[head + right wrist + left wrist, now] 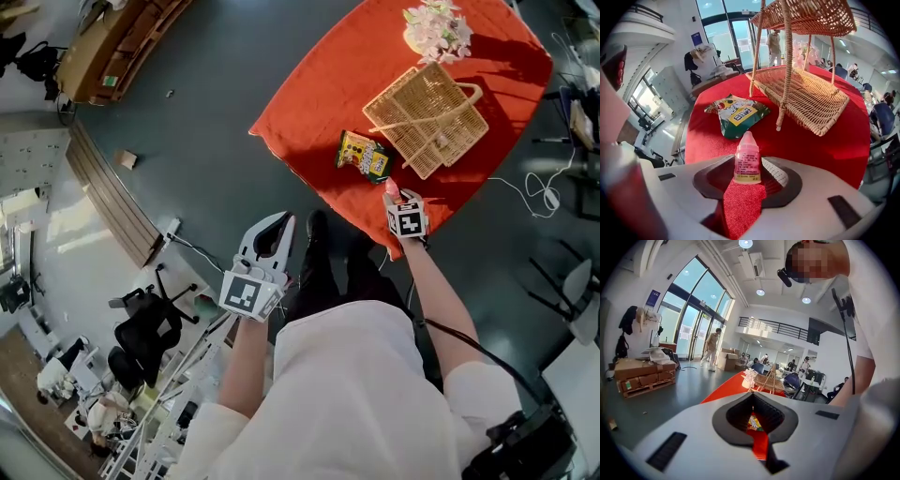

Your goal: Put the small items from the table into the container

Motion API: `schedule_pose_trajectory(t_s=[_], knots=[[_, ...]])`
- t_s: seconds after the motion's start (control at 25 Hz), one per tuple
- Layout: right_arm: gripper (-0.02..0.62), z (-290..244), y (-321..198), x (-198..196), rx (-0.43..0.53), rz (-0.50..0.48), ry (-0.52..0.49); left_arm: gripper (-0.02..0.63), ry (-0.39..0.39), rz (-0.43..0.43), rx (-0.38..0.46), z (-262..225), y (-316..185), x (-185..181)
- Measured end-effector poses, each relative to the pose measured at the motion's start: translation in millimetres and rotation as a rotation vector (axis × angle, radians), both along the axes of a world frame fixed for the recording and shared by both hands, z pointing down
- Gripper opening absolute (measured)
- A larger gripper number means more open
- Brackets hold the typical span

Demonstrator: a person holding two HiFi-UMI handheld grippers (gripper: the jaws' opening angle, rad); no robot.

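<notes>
The right claw stood wide over the near edge of the red-covered bench, pointing steeply down. A small pink bottle stood upright on the cloth between its jaws, with clear space on both sides, so the pads did not press it. From the bottle, in the right gripper view, a snack bag lay flat at 11 o'clock, near but apart, and a wicker basket with a tall handle sat at 1 o'clock. In the head view, a bunch of pale flowers lay at 12 o'clock beyond the basket. The left claw hung off the bench over the floor, tips together and empty.
</notes>
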State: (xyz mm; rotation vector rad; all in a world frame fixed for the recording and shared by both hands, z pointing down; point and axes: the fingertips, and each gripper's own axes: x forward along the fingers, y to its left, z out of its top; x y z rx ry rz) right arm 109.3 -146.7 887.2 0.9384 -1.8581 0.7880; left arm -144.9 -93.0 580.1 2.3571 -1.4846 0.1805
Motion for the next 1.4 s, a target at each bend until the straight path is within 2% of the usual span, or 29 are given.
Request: schedule_pose_trajectory(t_s=[0.24,0.52,0.96,1.16,1.4], knots=[[0.172,-23,-5,-6,0.026,-0.022,-0.027,0.008,0.012,0.009,0.014,-6,-2,2],[0.171,-71,-10,0,0.096,-0.022,-0.045,0.008,0.03,0.051,0.075,-30,-6,18],[0.171,-198,-37,19,0.342,0.02,-0.099,0.008,0.043,0.159,0.199,-84,-21,52],[0.171,-244,-69,43,0.436,0.056,-0.099,0.008,0.054,0.167,0.24,-105,-40,65],[0.171,-276,-113,63,0.499,0.074,-0.084,0.008,0.052,0.17,0.283,-130,-61,76]])
